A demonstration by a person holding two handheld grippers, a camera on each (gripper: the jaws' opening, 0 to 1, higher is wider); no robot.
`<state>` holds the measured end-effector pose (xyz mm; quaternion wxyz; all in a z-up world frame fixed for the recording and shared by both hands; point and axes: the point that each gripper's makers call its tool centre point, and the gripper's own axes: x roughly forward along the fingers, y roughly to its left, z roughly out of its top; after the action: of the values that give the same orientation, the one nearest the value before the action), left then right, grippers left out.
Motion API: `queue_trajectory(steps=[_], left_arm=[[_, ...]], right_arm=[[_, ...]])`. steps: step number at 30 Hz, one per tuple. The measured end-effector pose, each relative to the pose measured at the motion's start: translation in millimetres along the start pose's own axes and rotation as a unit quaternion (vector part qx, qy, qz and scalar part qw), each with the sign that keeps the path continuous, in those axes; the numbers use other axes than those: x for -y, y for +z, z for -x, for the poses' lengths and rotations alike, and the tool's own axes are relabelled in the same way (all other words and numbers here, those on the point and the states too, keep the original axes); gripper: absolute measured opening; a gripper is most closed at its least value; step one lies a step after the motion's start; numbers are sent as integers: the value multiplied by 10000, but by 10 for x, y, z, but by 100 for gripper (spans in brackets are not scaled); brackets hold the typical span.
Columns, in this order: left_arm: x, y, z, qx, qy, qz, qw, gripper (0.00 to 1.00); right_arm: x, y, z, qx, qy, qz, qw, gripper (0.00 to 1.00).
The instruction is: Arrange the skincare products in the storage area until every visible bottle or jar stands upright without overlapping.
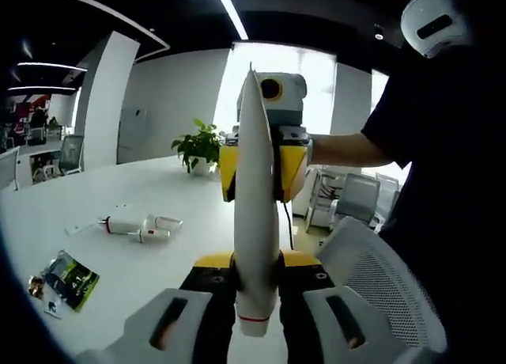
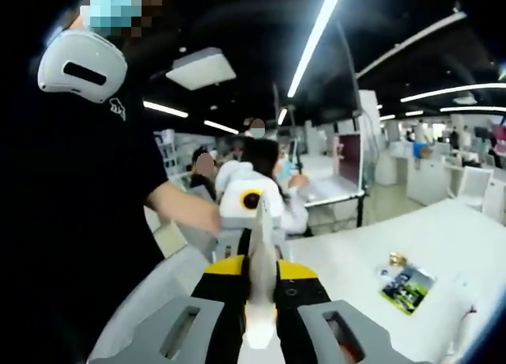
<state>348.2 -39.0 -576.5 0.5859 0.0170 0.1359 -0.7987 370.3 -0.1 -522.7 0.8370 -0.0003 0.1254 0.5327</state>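
Observation:
A long white tube (image 1: 255,214) with a red ring near its cap stands on end between my left gripper's (image 1: 254,263) jaws, which are shut on it near the cap. My right gripper (image 1: 262,171) comes in from behind and is shut on the tube's upper half. In the right gripper view the same tube (image 2: 261,257) shows edge-on in my right gripper (image 2: 261,275), with the left gripper (image 2: 251,215) facing it. Two small white bottles (image 1: 141,225) lie on their sides on the white table (image 1: 158,190).
A printed packet (image 1: 71,278) lies near the table's edge and shows again as the packet (image 2: 406,285). A potted plant (image 1: 198,146) stands at the far end. A mesh chair (image 1: 375,281) is at the right. A person in black (image 1: 443,182) stands close.

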Motion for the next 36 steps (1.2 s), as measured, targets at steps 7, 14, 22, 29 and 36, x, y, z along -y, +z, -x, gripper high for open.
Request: queue_trajectory(steps=[7, 14, 22, 29, 36], left_arm=[[-49, -62, -40, 10, 106, 244, 9996, 17], [-179, -134, -80, 31, 428, 604, 9972, 19], [-375, -169, -72, 101, 894, 607, 9941, 38], [-461, -312, -66, -3, 1216, 684, 9902, 54], [-562, -488, -6, 1, 1623, 880, 9828, 69]], right_arm=[[41, -61, 13, -5, -21, -49, 10000, 3], [141, -150, -6, -61, -100, -99, 9999, 2], [260, -257, -20, -90, -167, -107, 9998, 2], [452, -407, 19, -161, -287, -131, 9994, 2], [629, -562, 52, -250, -417, -142, 9987, 2]])
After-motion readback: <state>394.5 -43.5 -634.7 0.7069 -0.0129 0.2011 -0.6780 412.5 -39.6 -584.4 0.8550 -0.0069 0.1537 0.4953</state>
